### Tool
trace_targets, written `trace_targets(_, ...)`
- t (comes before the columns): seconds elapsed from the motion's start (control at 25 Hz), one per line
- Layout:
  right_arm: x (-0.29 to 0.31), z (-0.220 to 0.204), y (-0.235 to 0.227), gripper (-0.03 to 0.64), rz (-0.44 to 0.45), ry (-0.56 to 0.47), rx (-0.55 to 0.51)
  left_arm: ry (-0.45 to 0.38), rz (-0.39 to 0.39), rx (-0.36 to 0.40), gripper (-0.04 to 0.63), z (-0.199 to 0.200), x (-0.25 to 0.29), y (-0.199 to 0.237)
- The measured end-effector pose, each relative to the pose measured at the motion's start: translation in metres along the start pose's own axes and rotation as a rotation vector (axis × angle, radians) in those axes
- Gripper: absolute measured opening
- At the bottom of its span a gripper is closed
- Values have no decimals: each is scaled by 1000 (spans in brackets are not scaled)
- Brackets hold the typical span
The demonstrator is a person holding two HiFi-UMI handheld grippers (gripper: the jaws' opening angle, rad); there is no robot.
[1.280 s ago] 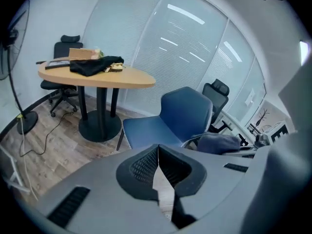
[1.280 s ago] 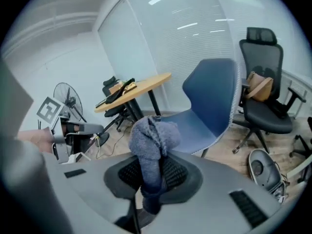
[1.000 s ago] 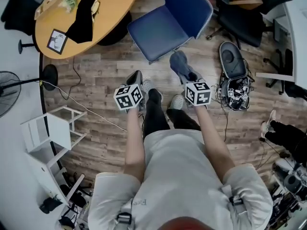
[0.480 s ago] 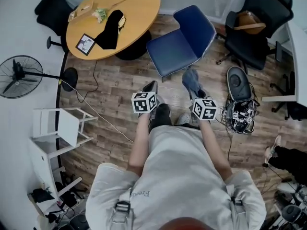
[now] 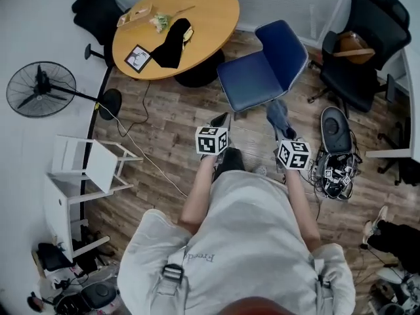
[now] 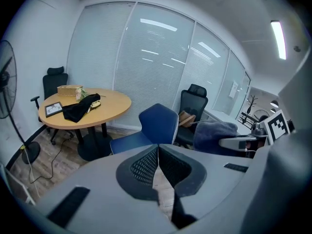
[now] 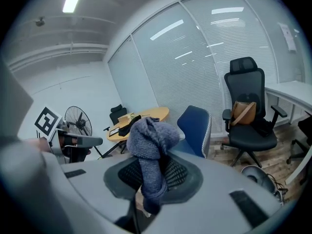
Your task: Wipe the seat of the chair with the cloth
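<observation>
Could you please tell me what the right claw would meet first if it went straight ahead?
Probably the blue chair, standing just ahead of the right claw and its cloth, though depth is unclear.

An office meeting room

A round light-wood table [image 5: 210, 12] stands at the upper centre of the head view. A blue padded chair [image 5: 256, 81] is beside it and a black high-backed swivel chair [image 5: 364, 38] at upper right. Glass partition walls with blinds [image 6: 146, 67], a ceiling strip light [image 6: 278, 39] and a wood-plank floor [image 5: 164, 120] surround them.
</observation>
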State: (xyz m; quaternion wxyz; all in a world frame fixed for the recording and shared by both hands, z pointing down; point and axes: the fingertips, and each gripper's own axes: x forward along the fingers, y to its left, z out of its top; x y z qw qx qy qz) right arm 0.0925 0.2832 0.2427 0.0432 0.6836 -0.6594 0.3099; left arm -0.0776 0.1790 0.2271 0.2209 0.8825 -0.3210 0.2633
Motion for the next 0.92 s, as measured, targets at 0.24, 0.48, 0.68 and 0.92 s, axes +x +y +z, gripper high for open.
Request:
trace_targets(0.24,0,-1,11,67,1,-22,8,-16,-34,46,28,8,-5,-9)
trace_targets(0.48,-7,-8,5,67,-4,-20,22,-12,-37,44,28,-2,-6,-16)
trace_targets(0.68,-8,-12,7,67,-6,-17,29,-11,-15,33,28,-3,-8,-13)
trace_targets(0.92,-12,-15,6,67,-7,-18,34,-11,-27,37,28,-9,-12,-19)
